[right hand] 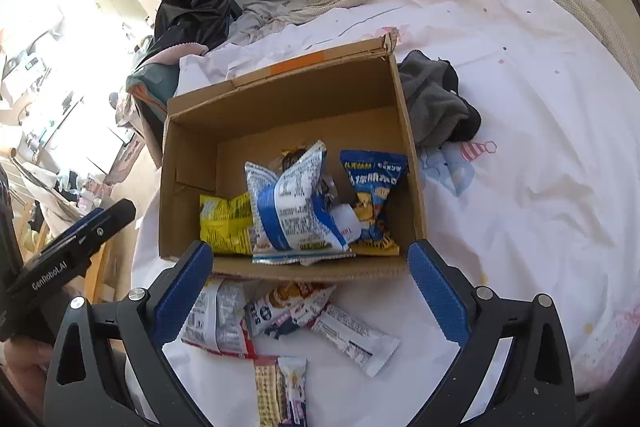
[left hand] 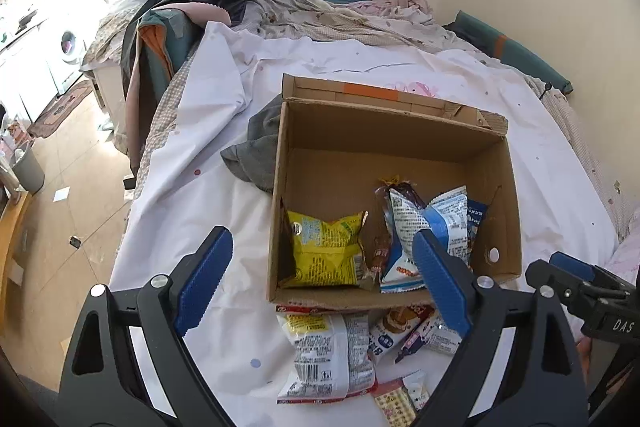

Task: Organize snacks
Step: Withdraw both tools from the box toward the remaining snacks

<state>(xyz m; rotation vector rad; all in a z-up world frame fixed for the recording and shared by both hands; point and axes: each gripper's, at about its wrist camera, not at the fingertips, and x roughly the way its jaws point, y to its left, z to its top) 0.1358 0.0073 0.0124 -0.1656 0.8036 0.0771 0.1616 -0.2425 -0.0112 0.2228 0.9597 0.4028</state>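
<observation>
**A:** Cardboard fills our left wrist view: the open box (left hand: 394, 195) sits on the white sheet (left hand: 200, 195). Inside it we have the yellow bag (left hand: 326, 249) against the near wall, and beside it the blue-and-white bag (left hand: 430, 223) with a brown wrapper (left hand: 380, 247) wedged between them.

**B:** And our left gripper (left hand: 322, 283) hangs over the near edge of the box, jaws spread wide, nothing between them. Just below the box we see the loose snacks (left hand: 352, 347) lying on the sheet. A grey cloth (left hand: 256, 155) is bunched against the box's outer wall.

**A:** Over at the edge we catch the right gripper (left hand: 576, 279), close alongside.

**B:** Right wrist view now. Same box (right hand: 288, 99), and here we can pick out a dark blue bag (right hand: 374, 195) standing next to the blue-and-white bag (right hand: 292, 203), with the yellow bag (right hand: 226, 223) on the other side.

**A:** Our right gripper (right hand: 310, 291) is wide open too, gripping nothing, poised above the loose snacks (right hand: 304, 323) outside the box's near wall. The grey cloth (right hand: 436, 103) touches the box's side.
</observation>
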